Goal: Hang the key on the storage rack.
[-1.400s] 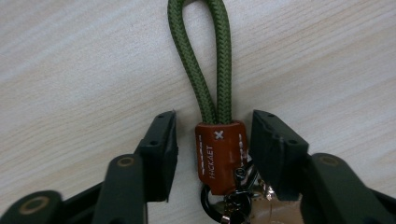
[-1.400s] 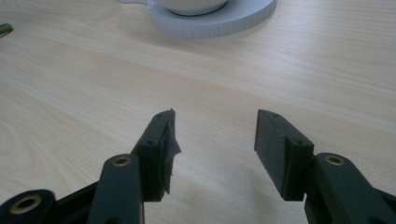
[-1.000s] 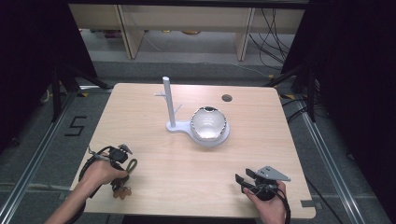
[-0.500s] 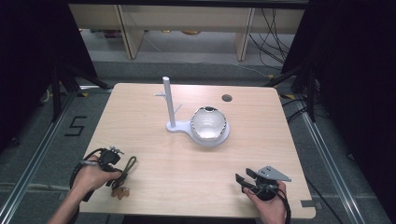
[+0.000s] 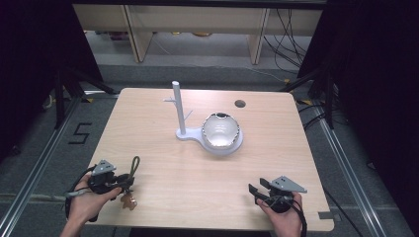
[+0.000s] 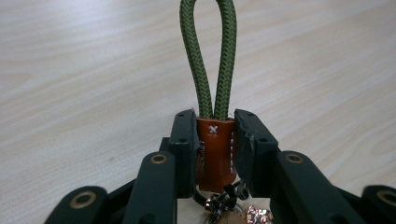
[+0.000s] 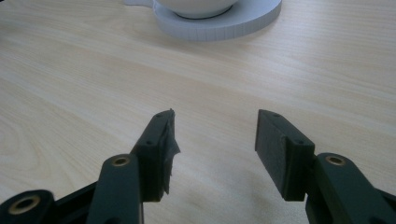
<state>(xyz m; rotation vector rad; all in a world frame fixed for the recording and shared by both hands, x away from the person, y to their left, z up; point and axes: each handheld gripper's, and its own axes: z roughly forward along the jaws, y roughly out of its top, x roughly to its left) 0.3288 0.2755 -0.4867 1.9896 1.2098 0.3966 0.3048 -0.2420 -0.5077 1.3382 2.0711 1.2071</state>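
While the left gripper (image 6: 215,135) clamps the keychain's brown leather tab (image 6: 215,149) at the table's (image 5: 148,123) seven o'clock corner, green cord loop (image 6: 208,56) pointing twelve, the right gripper (image 7: 215,149) rests agape, empty, at five.

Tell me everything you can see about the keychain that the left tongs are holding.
The keychain has a loop of olive green braided cord fixed into a brown leather tab with pale stitching and a small cross stitch. Below the tab hang dark metal rings and a coppery charm. The left tongs pinch the leather tab from both sides, near the table's front left corner, with the cord loop pointing away from the person.
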